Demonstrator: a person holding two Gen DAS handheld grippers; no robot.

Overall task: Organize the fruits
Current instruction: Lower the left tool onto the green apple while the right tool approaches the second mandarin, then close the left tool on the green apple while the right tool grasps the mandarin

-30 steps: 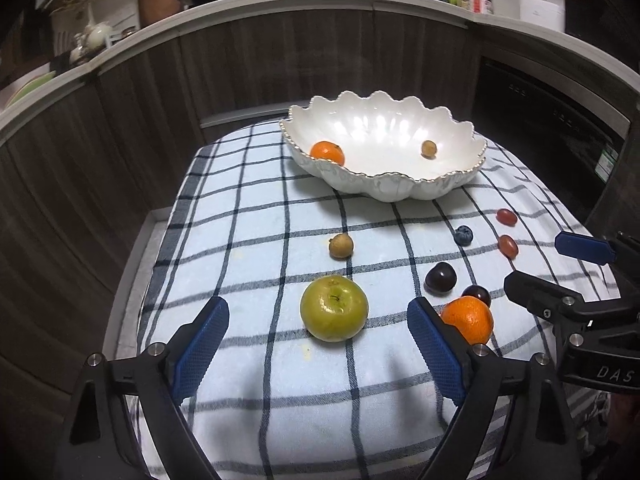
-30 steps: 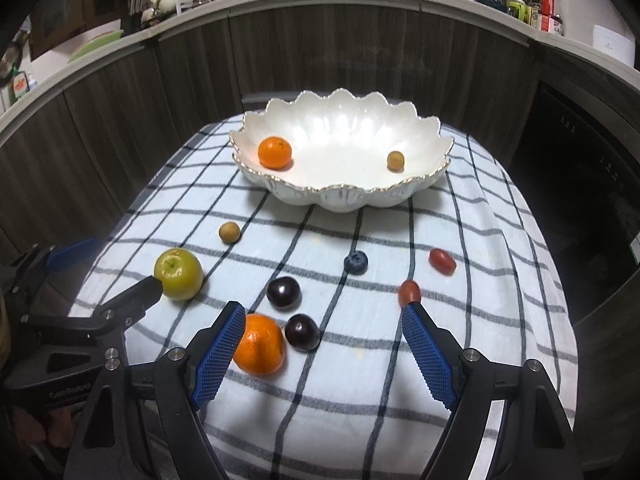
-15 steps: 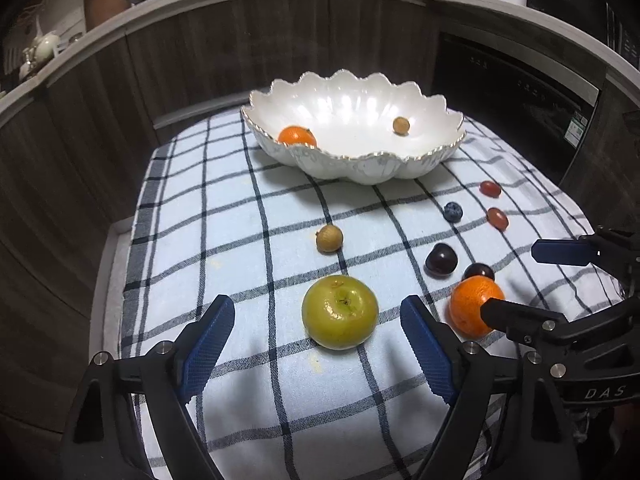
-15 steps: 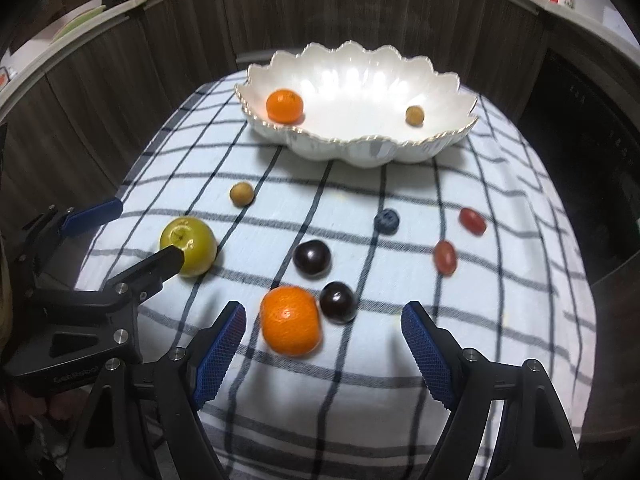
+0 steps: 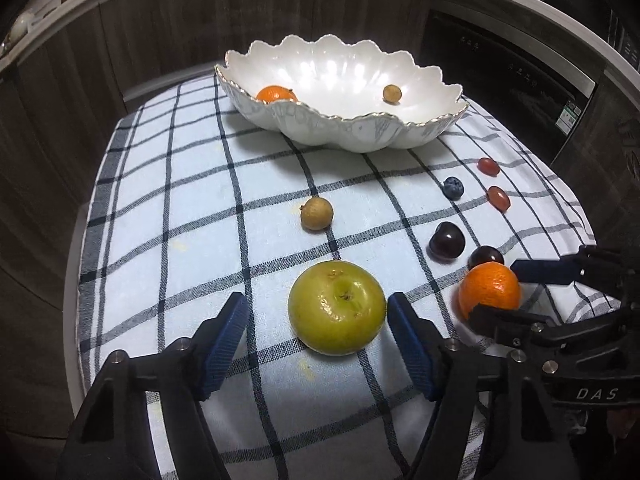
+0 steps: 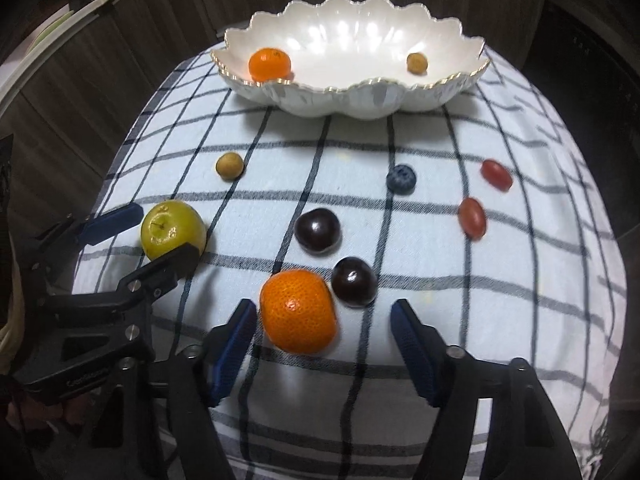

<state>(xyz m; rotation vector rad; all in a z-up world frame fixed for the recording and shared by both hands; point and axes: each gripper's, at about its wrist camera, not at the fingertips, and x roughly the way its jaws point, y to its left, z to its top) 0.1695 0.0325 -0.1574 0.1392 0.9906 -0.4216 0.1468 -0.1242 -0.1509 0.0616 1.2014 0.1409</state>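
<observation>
The left gripper (image 5: 316,322) hangs over the green apple (image 5: 337,307), its blue fingers (image 5: 224,338) apart; they have just been closing in. The right finger sits just beside the apple's flank, the left one still clear of it, so nothing is clamped yet. The right gripper (image 6: 324,338) does the same at the orange (image 6: 298,311): fingers apart, just narrowed, the left one almost at the peel, the right one well off. A dark plum (image 6: 354,281) touches or nearly touches the orange's far side.

All of this lies on a checked cloth (image 5: 192,208) over the worktop, with the white scalloped bowl (image 5: 360,136) beyond, already holding a small orange (image 5: 276,93) and a longan (image 5: 392,92).

The apple looks firm, smooth and fairly heavy, likely slippery; take it across its widest middle. The orange should be lighter, with a pebbled peel that gives a little, so squeeze gently at its equator. Both are round and may roll on the soft cloth if nudged from one side.
</observation>
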